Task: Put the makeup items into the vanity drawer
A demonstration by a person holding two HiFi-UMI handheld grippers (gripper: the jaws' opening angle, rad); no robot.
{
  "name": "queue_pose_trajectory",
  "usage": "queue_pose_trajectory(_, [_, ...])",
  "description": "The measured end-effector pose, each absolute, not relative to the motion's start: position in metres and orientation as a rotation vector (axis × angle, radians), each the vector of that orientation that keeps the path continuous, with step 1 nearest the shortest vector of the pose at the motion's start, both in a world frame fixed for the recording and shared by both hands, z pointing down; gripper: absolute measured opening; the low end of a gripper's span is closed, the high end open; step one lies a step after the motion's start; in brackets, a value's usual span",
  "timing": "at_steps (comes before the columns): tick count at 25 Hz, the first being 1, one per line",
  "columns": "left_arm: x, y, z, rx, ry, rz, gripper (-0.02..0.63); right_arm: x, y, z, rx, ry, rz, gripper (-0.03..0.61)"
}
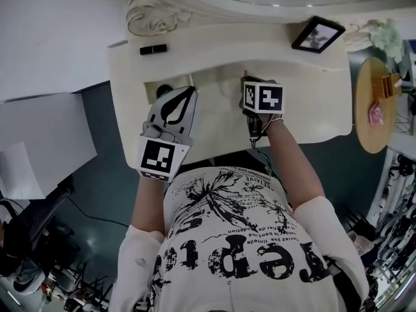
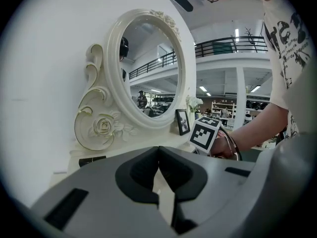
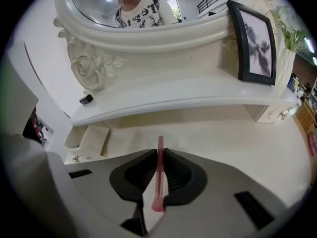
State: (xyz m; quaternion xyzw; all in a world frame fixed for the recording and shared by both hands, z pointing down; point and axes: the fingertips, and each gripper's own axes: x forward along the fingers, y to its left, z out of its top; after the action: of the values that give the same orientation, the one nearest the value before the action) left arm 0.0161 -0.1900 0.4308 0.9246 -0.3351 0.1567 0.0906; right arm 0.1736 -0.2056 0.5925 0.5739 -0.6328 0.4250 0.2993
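The right gripper's [image 3: 159, 155] 2 jaws were pressed in on a pink makeup stick [image 3: 159, 175], pinching it along its length. Its slim tip poked out past the pads toward the back shelf, and its thicker end sat back in the throat of the jaws. The left gripper [image 2: 158, 155] had its jaws together at the tips with nothing between them.

The right gripper hung over the cream vanity top [image 3: 223, 133], near its middle. From these views I could not tell whether the stick was clear of the surface. The open drawer [image 3: 94, 133] lay off to the left, well apart from the stick, and in the head view the left gripper sat just beside it. A black lipstick [image 3: 86, 99] lay on the raised shelf under the mirror [image 2: 148, 68], and a picture frame [image 3: 255, 38] stood at the shelf's right end.

The main risk I saw was the grip itself. The stick was thin, smooth and round, held by 2 narrow pads, so it could swivel or slide out on a quick swing to the left. The protruding tip could catch the drawer's front wall and lever the stick loose. The left gripper, parked by the drawer, might block the path. A brush against the shelf could set the lipstick rolling.
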Motion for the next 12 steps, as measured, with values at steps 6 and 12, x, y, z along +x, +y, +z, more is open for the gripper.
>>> queue_pose_trajectory(6, [-0.009, -0.184, 0.412, 2.760, -1.053, 0.424, 0.012, 0.139, -0.214, 0.544, 1.511, -1.821, 1.084, 0.055])
queue_pose_trajectory(12, [-0.048, -0.179, 0.396, 2.752, -1.145, 0.391, 0.011, 0.076, -0.222, 0.505, 1.357, -2.006, 0.923, 0.056])
